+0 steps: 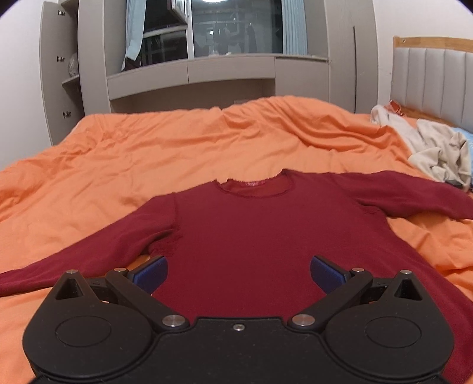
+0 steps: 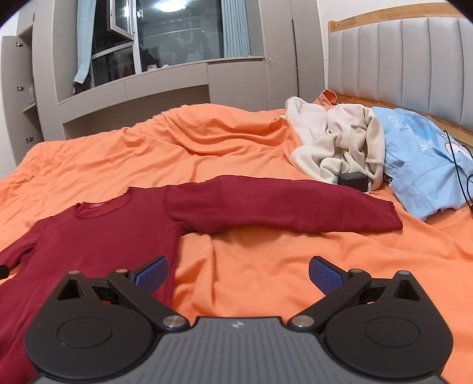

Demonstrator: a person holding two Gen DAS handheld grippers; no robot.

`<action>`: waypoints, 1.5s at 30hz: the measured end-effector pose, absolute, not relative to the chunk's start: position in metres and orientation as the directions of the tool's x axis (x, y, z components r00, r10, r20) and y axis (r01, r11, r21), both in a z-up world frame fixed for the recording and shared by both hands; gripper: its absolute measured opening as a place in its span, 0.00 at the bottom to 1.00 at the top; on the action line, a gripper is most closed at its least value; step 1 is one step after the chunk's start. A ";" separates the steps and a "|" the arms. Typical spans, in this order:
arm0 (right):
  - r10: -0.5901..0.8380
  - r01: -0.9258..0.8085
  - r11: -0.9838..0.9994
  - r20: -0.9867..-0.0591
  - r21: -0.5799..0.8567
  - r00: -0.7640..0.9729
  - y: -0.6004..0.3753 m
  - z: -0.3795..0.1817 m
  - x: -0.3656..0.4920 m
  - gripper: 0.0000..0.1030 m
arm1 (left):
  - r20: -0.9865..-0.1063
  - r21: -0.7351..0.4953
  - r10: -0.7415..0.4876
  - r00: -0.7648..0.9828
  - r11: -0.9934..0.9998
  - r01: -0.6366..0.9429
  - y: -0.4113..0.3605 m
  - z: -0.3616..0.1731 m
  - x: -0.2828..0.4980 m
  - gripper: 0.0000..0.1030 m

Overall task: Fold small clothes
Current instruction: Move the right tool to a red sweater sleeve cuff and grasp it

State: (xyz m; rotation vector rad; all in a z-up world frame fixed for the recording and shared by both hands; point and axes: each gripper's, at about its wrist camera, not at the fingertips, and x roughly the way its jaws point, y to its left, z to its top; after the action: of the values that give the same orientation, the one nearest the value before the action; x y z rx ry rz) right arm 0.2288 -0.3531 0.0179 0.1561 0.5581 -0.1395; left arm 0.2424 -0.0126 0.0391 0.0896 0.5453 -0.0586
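Note:
A dark red long-sleeved top (image 1: 251, 230) lies flat on the orange bedspread (image 1: 177, 141), neckline away from me and both sleeves spread outward. My left gripper (image 1: 239, 273) hovers open over the top's lower body, nothing between its blue pads (image 1: 150, 273). In the right wrist view the same red top (image 2: 97, 236) fills the left side, its right sleeve (image 2: 289, 206) stretching across toward the pile of clothes. My right gripper (image 2: 238, 273) is open over the bare orange bedspread (image 2: 251, 260) just right of the top's side edge, its left pad above that edge.
A heap of cream clothes (image 2: 340, 141) and a light blue garment (image 2: 422, 159) lie at the head of the bed, with a small black box (image 2: 353, 180) and a dark cable (image 2: 461, 165). A grey padded headboard (image 2: 414, 59) is to the right; grey cabinets (image 1: 94, 59) and a window (image 1: 233, 26) stand beyond.

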 end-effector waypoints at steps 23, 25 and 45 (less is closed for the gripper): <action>-0.199 0.404 0.828 -0.470 0.388 0.860 -0.478 -0.046 0.310 1.00 | -0.645 -0.010 -0.071 0.761 0.996 0.085 0.004 -0.008 0.289 1.00; -0.198 0.419 0.800 -0.469 0.430 0.861 -0.490 -0.052 0.312 1.00 | -0.648 -0.012 -0.072 0.758 0.996 0.085 0.005 -0.009 0.290 1.00; -0.420 0.631 0.514 -0.471 0.581 0.776 -0.560 -0.087 0.314 0.78 | -0.704 0.012 -0.064 0.708 0.995 0.101 -0.002 -0.027 0.295 1.00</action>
State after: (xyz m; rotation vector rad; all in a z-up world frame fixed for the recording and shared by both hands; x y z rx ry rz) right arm 0.3135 -0.5596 -0.0871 0.8114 0.2872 -0.6417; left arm 0.2954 -0.0023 -0.0271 0.0506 0.7794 -0.0918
